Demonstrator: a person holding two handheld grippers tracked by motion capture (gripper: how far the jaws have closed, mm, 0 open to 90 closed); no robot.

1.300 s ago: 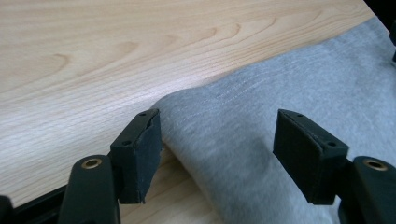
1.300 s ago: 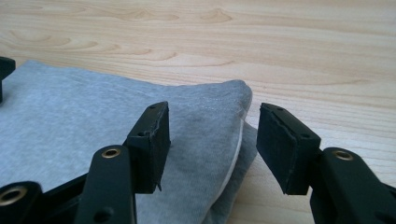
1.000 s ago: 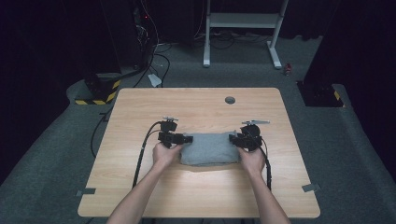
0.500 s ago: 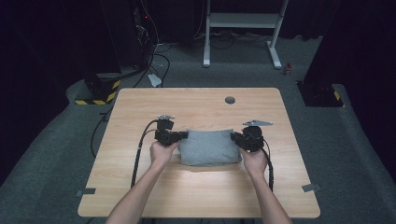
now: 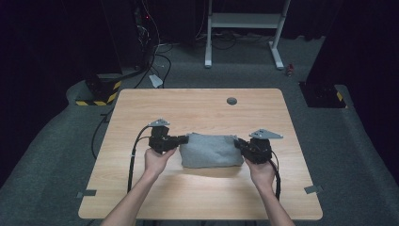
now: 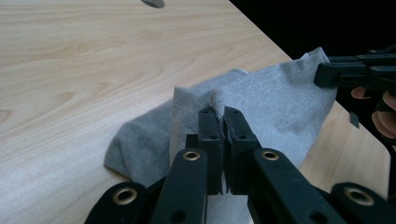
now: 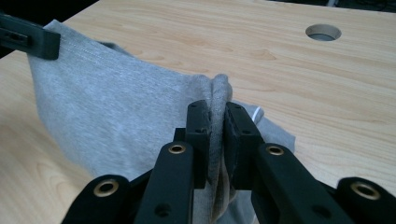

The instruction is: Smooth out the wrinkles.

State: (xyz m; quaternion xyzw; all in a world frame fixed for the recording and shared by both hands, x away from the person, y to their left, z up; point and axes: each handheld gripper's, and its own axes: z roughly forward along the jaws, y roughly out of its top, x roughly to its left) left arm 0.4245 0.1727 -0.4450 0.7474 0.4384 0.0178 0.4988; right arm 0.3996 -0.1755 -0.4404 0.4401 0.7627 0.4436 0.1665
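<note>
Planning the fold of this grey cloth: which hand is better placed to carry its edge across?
Neither clearly. The left tool and the right tool each pinch one end of the grey cloth, symmetric about it, so probably both move together.

Both forearms reach in from the near edge. The left gripper [image 5: 184, 140] points inward with its jaws clamped together. The right gripper [image 5: 238, 144] faces it, its jaws likewise pinched tight.

The right gripper [image 7: 215, 140] pinches a bunched fold of grey cloth [image 7: 107, 121]. The left gripper [image 7: 28, 39] grips its far corner, apparently lifted above the surface [image 7: 289, 84].
</note>
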